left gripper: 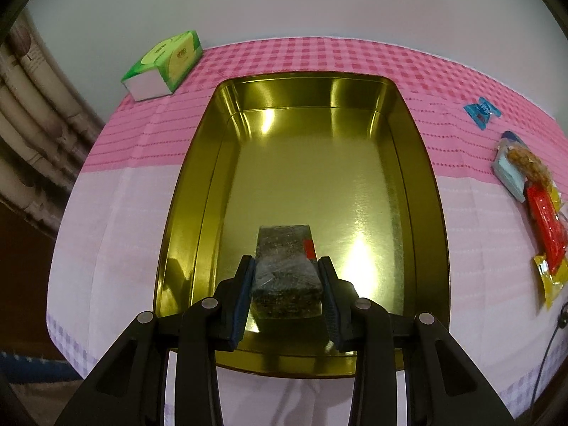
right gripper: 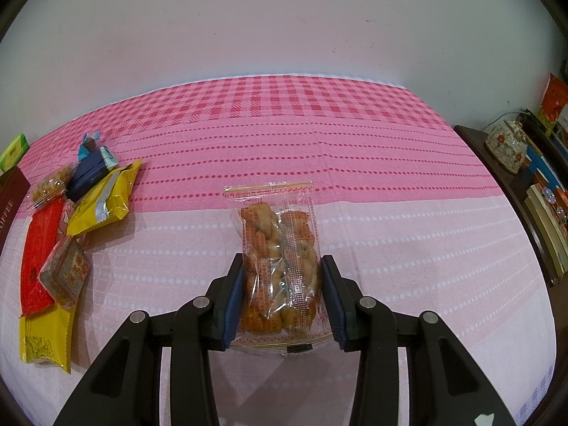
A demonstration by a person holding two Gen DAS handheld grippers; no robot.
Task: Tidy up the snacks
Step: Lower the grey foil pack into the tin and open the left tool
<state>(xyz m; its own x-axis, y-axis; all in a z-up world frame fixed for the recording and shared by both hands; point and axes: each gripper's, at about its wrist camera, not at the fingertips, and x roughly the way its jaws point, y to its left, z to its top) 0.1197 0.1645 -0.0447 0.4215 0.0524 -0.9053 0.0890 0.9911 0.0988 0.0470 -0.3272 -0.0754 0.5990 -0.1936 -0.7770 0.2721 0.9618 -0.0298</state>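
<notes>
Over the gold tin [left gripper: 198,191] on the desk [left gripper: 117,213], the left hand-held gripper [left gripper: 287,266] held a dark wrapped block [left gripper: 285,266] with a red label, its pads pressed on both sides, above the near end of the shiny tin floor. A green tissue pack [left gripper: 165,65] sat at the far left corner of the desk, its printing too small to read. The right hand-held gripper [right gripper: 282,269] stood narrow around a clear bag of fried dough twists [right gripper: 277,245], pads against its sides; the red print on the bag could not be read. To the left lay a heap of snacks: a yellow packet [right gripper: 106,198], a red packet [right gripper: 37,252], a small brown block with red characters [right gripper: 65,271], a dark blue packet [right gripper: 87,177]. A maroon box [right gripper: 9,198] at the left edge showed the letters "OFFEE". The cloth [right gripper: 319,135] was pink check at the far end, pale pink nearer. A plain white wall [right gripper: 284,25] rose behind, and a dark shelf [right gripper: 522,195] with books and a floral teapot [right gripper: 506,145] stood at the right.
</notes>
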